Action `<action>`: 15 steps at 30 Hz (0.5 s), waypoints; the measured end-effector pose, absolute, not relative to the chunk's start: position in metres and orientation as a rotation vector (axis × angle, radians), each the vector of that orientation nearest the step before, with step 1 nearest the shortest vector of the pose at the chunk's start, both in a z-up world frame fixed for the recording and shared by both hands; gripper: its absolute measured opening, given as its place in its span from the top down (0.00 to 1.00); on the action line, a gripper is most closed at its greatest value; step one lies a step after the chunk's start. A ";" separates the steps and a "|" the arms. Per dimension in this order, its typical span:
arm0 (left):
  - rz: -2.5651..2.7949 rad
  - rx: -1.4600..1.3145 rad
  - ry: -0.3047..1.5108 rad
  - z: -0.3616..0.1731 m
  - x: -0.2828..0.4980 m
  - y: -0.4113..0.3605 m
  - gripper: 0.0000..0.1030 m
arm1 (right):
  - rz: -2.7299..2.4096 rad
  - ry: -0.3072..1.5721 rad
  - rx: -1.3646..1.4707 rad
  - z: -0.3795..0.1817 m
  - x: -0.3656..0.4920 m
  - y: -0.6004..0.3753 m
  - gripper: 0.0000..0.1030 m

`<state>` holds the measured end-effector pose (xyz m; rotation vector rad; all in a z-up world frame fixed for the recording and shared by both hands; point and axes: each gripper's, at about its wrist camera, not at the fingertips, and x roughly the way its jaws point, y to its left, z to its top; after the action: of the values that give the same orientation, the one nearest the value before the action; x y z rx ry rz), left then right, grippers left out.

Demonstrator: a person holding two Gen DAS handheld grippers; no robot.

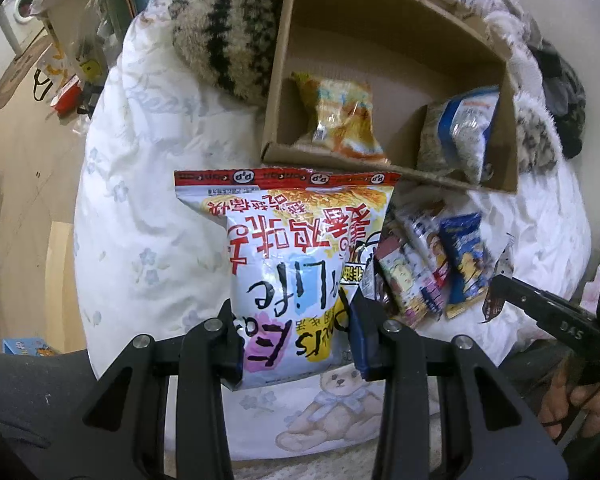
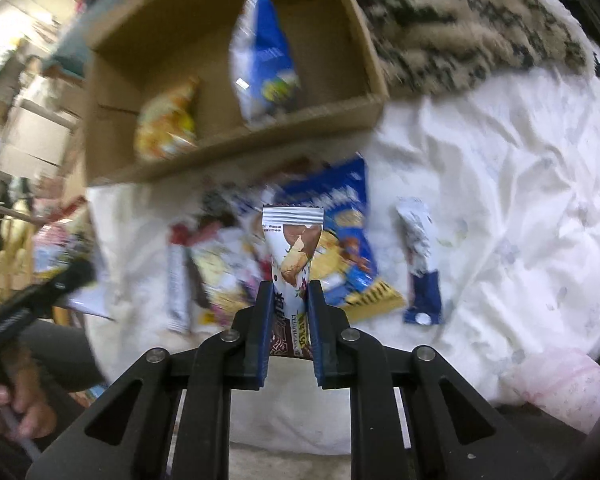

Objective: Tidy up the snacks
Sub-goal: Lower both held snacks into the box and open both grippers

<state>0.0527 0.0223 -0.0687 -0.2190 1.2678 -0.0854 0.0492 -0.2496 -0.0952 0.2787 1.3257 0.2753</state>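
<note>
My left gripper point(image 1: 294, 308) is shut on a big white snack bag with red lettering point(image 1: 288, 252), held above the bed. My right gripper point(image 2: 288, 286) is shut on a small white and brown snack packet point(image 2: 292, 248); it also shows in the left wrist view point(image 1: 540, 304). A cardboard box point(image 1: 284, 60) with a divider lies ahead; it holds a yellow-orange bag point(image 1: 340, 120) on the left and a blue-white bag point(image 1: 466, 128) on the right. The box point(image 2: 236, 152) also shows in the right wrist view, blurred. Several loose packets point(image 1: 428, 268) lie on the white sheet point(image 1: 148, 184).
A striped fluffy blanket point(image 1: 224, 28) lies behind the box. A blue chip bag point(image 2: 340, 232) and a thin white-blue packet point(image 2: 420, 260) lie on the sheet point(image 2: 500, 184). The bed's left edge drops to a floor point(image 1: 24, 168) with clutter and a washing machine point(image 1: 20, 4).
</note>
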 end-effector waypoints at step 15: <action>-0.099 -0.169 1.160 -0.012 0.103 0.017 0.67 | 0.385 1.125 0.283 -0.030 0.103 -0.231 0.83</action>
<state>0.1026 0.0168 -0.0122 -0.1689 1.1596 -0.0985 0.1035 -0.2306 -0.0303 0.2828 1.1249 0.3850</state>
